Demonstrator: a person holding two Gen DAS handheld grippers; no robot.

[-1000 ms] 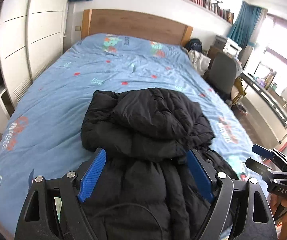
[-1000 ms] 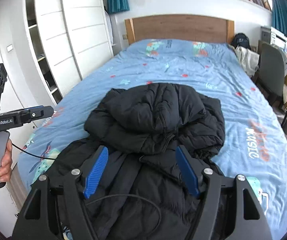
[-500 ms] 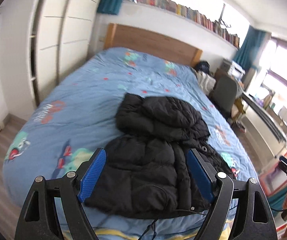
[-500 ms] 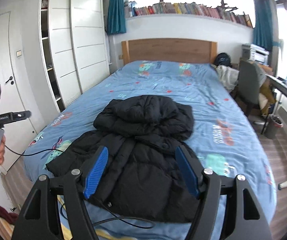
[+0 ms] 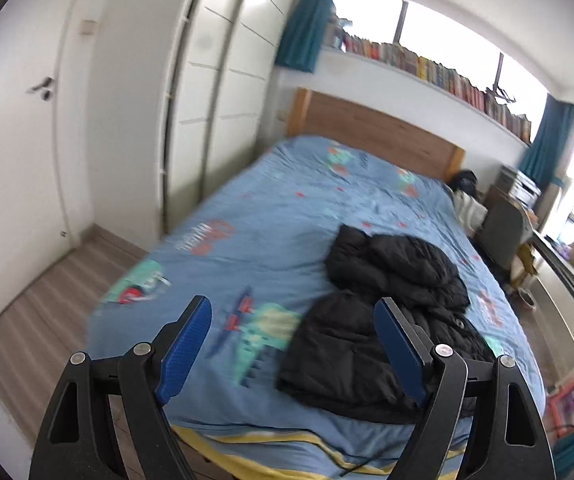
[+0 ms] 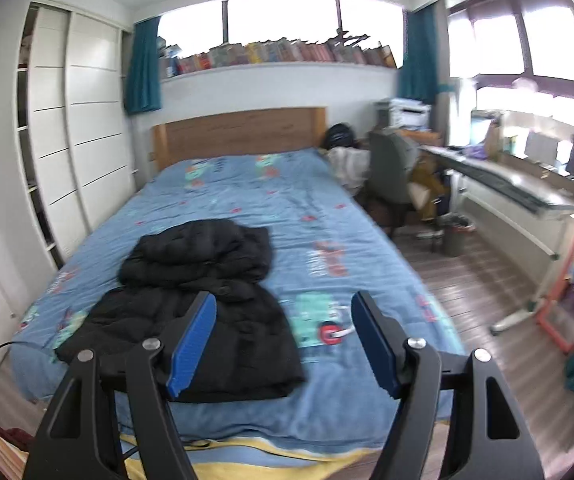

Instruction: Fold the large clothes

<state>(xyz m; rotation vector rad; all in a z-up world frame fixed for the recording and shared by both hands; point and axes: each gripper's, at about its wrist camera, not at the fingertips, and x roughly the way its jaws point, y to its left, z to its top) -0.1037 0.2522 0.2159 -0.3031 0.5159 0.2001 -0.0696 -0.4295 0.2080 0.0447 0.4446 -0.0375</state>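
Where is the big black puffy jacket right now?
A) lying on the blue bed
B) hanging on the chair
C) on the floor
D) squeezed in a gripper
A: the black jacket lies spread on the blue bed, while the left gripper and the right gripper are both open, with nothing between their fingers.

So the jacket [image 6: 191, 300] lies on the bed [image 6: 327, 240], down near the foot end and toward the wardrobe side, hood end pointing at the headboard [image 6: 239, 132]; the wardrobe [image 6: 83, 152] runs along the bed's left in the right wrist view; a shelf of books [image 6: 279, 54] sits above the headboard; a chair [image 6: 391, 172] stands right of the bed near the head, with the tabletop [image 6: 507, 184] further right under the windows; both grippers, left [image 5: 293, 350] and right [image 6: 283, 344], hang back off the foot of the bed, nothing between their jaws.
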